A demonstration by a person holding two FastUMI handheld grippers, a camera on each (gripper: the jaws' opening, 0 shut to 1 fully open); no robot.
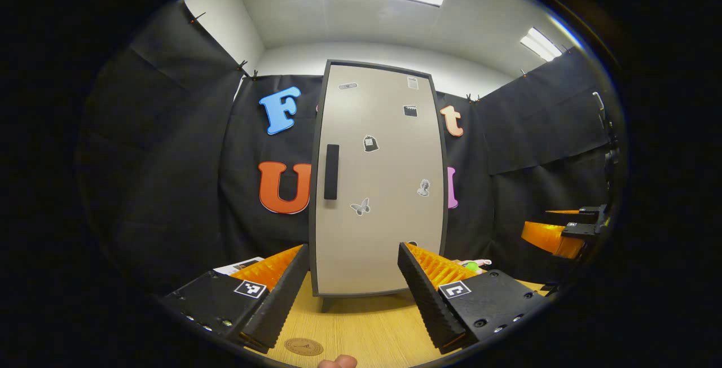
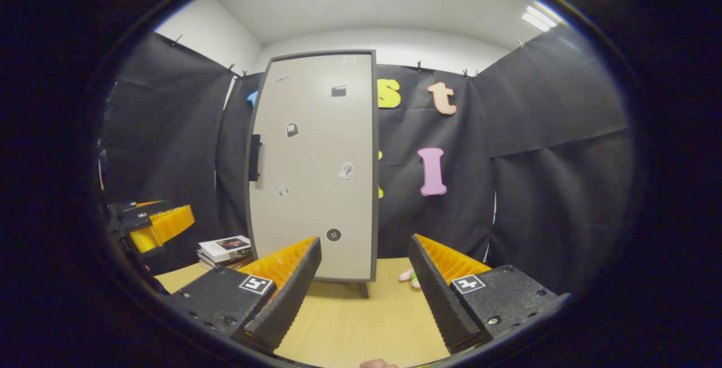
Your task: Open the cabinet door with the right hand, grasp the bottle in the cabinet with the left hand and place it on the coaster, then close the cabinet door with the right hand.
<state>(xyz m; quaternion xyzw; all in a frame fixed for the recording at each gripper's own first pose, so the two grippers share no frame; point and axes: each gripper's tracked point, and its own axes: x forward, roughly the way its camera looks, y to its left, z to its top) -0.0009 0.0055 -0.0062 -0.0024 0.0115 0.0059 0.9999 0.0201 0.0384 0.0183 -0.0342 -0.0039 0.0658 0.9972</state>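
So the cabinet [image 1: 381, 182] is standing upright on the wooden table [image 1: 361, 328], door fully closed, black handle [image 1: 331, 171] on the door's 9 o'clock side in the left gripper view. A few little stickers are scattered over the beige door. The bottle is hidden from both cameras, so can't say where it sits.

The left gripper [image 1: 353, 286] has its fingers spread wide, nothing between them, pointing straight at the bottom of the cabinet but well apart from it. The round brown coaster [image 1: 303, 346] lies flat on the table at about 6 o'clock in that view, near the left finger. A fingertip [image 1: 337, 362] pokes in at the very bottom edge.

In the right gripper view, the right gripper [image 2: 365, 277] is also released, fingers wide, holding nothing, with the cabinet [image 2: 313, 165] at roughly 11 o'clock. A stack of books [image 2: 225, 249] sits on the table just beside the cabinet at 8 o'clock, and something small, pink and green [image 2: 410, 277], lies at the cabinet's 4 o'clock side. The left gripper also shows off at 9 o'clock.
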